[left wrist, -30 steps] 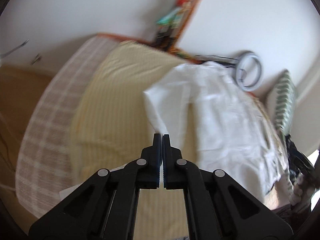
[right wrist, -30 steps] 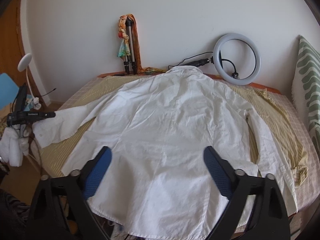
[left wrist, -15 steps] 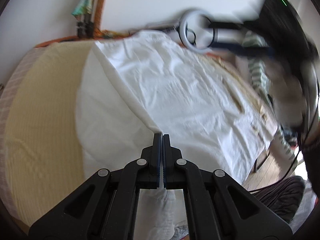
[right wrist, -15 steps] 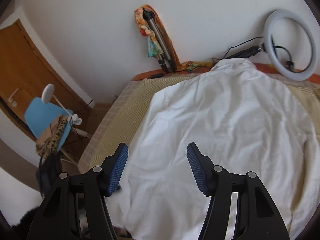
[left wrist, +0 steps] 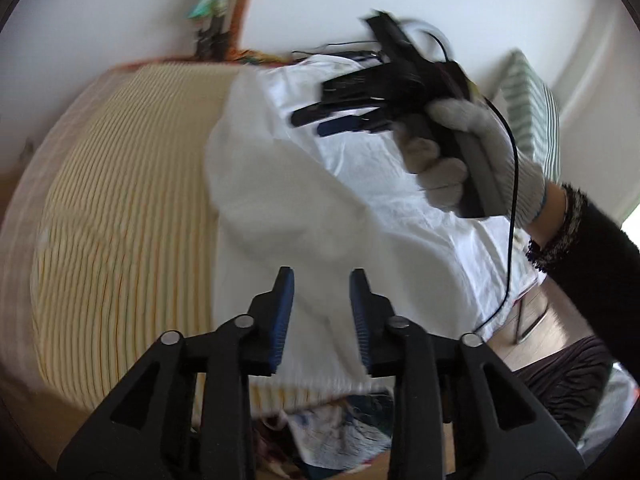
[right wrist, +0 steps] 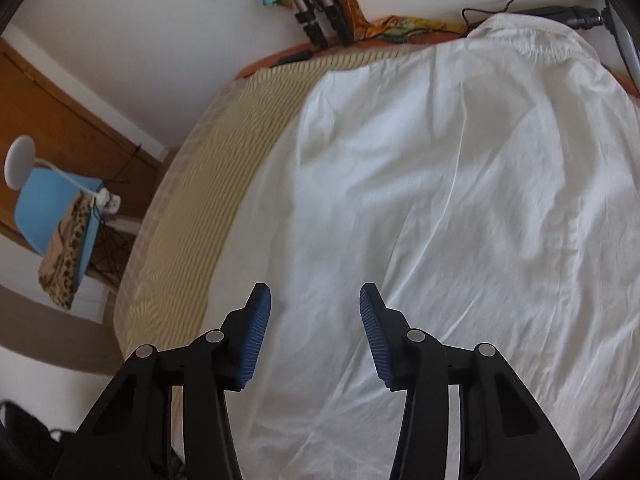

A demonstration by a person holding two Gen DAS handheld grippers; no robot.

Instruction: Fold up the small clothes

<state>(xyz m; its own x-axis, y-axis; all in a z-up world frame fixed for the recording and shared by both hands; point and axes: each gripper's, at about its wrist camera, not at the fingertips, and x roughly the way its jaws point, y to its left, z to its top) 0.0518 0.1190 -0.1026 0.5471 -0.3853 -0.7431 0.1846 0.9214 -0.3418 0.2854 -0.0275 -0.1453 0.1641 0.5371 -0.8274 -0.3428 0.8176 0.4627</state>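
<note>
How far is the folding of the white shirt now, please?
Done: the left sleeve is folded over the white shirt. In hand: the left gripper is opening its jaws around that cloth; the right gripper, closing, holds nothing. Left: the shirt's body lies spread flat, unfolded.

White shirt (right wrist: 440, 200) spread back-up on yellow striped bedspread (right wrist: 208, 200), collar toward the wall. Right gripper (right wrist: 315, 300) above the shirt's lower left part, jaws closing, nothing between pads. Blue chair (right wrist: 48, 208) far left, tripod legs (right wrist: 320, 12) against wall.
</note>
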